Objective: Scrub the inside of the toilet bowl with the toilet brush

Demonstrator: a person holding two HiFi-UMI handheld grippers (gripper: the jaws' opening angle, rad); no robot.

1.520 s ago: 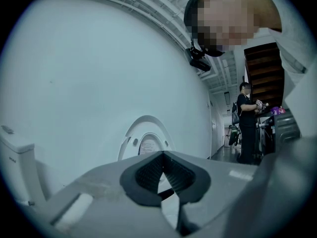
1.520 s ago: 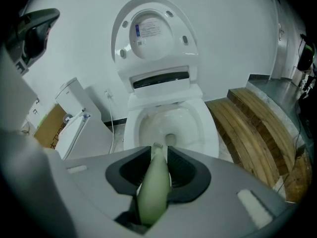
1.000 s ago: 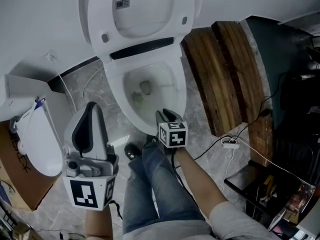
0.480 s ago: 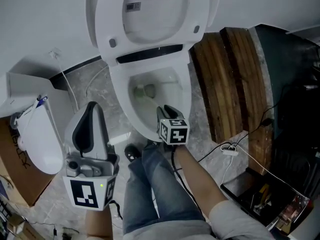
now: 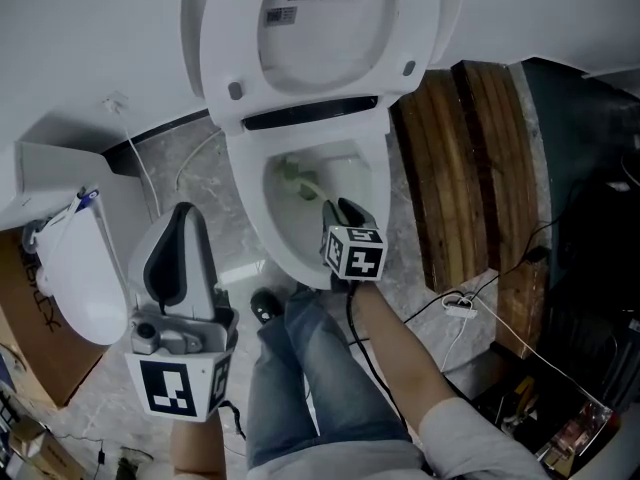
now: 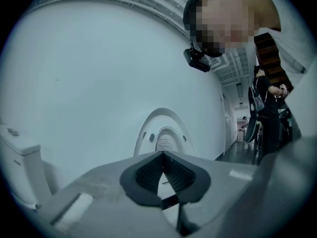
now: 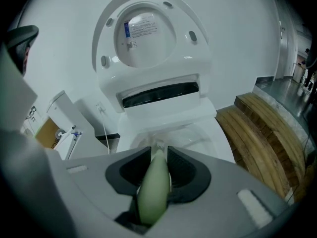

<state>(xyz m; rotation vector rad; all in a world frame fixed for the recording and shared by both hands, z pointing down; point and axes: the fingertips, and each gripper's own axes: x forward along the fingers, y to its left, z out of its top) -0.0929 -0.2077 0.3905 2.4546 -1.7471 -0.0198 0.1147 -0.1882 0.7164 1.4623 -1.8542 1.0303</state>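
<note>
The right gripper point(image 7: 158, 166) was clenched on the pale green handle of the toilet brush point(image 7: 154, 192), whose head lay inside the toilet bowl point(image 5: 252, 230); the brush seemed light, stiff and possibly slick, best gripped mid-handle, while the left gripper point(image 6: 162, 157) was closed and empty.

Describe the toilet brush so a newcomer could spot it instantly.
Find the white toilet with its lid raised. The right gripper hangs over the bowl, shut on the toilet brush. It is the one pale green stick amid white porcelain, pointing into the bowl.
</note>
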